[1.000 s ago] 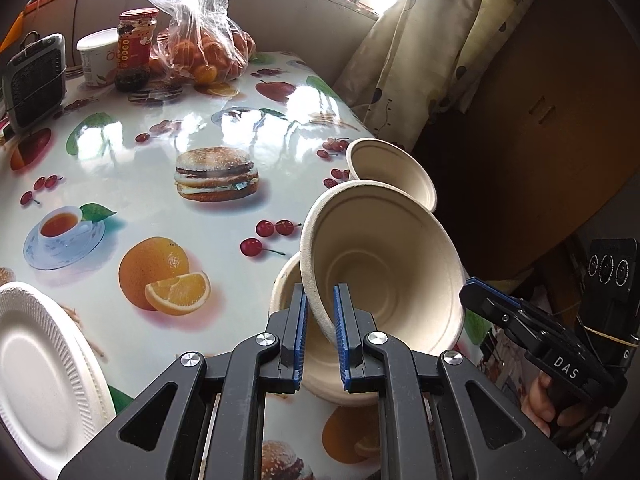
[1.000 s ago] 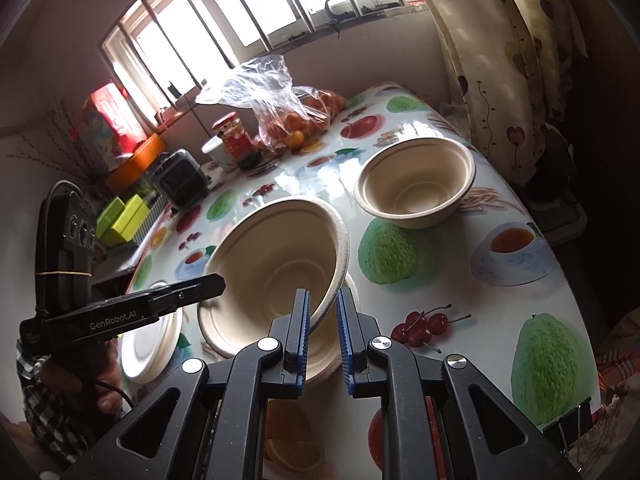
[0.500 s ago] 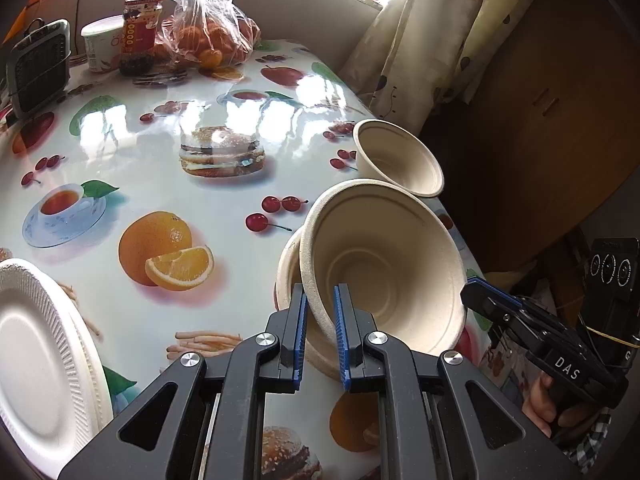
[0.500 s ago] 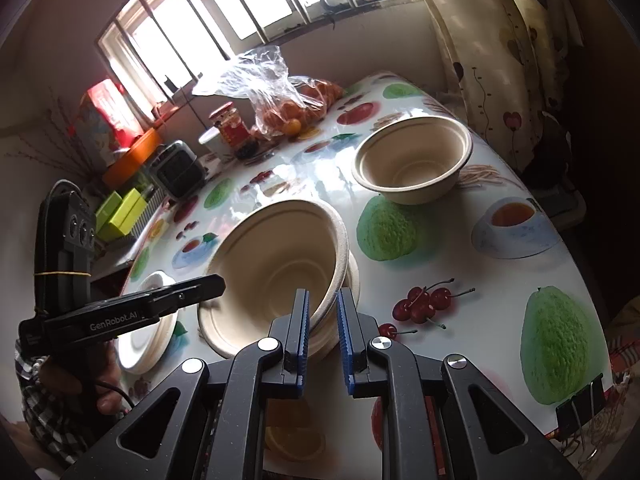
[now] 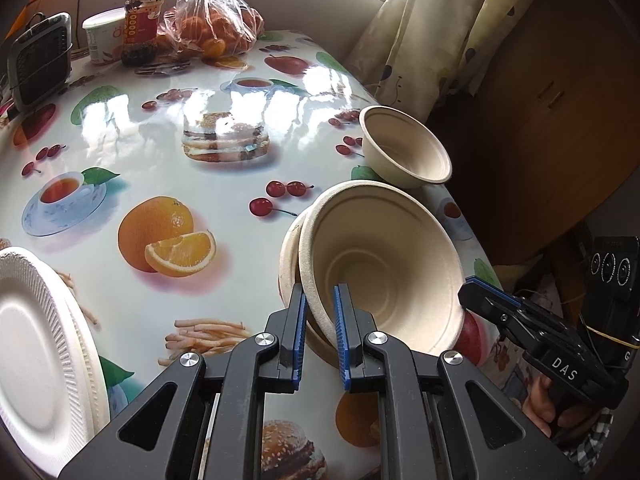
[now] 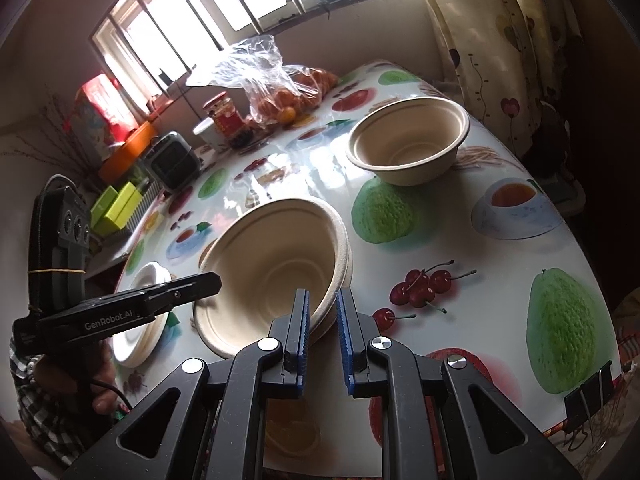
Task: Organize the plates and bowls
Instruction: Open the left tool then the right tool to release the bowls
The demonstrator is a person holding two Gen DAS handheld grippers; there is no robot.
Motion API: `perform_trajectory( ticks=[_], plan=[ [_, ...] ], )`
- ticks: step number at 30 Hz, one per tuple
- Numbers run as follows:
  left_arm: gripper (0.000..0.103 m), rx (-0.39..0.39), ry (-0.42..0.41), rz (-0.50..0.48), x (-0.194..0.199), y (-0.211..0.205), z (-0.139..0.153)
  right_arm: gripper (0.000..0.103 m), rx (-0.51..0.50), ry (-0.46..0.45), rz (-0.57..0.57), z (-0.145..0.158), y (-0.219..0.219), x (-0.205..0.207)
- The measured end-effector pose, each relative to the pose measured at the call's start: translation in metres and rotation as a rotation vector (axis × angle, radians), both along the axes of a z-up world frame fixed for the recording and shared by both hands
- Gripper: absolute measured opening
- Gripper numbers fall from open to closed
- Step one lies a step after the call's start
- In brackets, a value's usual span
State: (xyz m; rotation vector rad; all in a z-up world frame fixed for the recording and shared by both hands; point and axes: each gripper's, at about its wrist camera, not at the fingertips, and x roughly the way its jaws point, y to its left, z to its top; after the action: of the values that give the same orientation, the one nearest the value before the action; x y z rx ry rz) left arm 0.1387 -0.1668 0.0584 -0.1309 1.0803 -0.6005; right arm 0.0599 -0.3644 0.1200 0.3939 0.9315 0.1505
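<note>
The upper bowl (image 5: 384,268) sits tilted inside a second bowl (image 5: 289,264) of the same pale fibre, the pair nested but not yet seated flat, near the table's front edge toward its right side. The left gripper (image 5: 320,308) has its fingers narrowed to a slim gap around the near rim of the upper bowl, which passes between the blue pads; whether they press on it I cannot tell. The right gripper (image 6: 323,312) stands likewise at the opposite rim, its fingers a little apart with the rim edge between them, apparently slack rather than clamped. By my judgement the nesting of these two is nearly done and only the letting-go and settling remain. A third bowl (image 6: 408,144) stands alone and upright further along the right edge of the table (image 5: 160,128), well apart from the pair, and probably belongs on the stack next. At the front left corner the white foam plates (image 5: 36,344) lie already stacked. At the far edge stand a bag of oranges (image 5: 212,28), a red jar (image 5: 140,16) and a small heater (image 5: 40,64), none of them part of the job.
</note>
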Motion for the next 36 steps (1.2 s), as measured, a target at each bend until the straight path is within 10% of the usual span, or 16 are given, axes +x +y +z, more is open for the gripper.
perform_trajectory(
  ticks=[36],
  plan=[
    [0.019,0.055,-0.026,0.01,-0.001,-0.0046,0.0023,0.014,0.01,0.018,0.002,-0.0098,0.0053,0.0003]
  ],
)
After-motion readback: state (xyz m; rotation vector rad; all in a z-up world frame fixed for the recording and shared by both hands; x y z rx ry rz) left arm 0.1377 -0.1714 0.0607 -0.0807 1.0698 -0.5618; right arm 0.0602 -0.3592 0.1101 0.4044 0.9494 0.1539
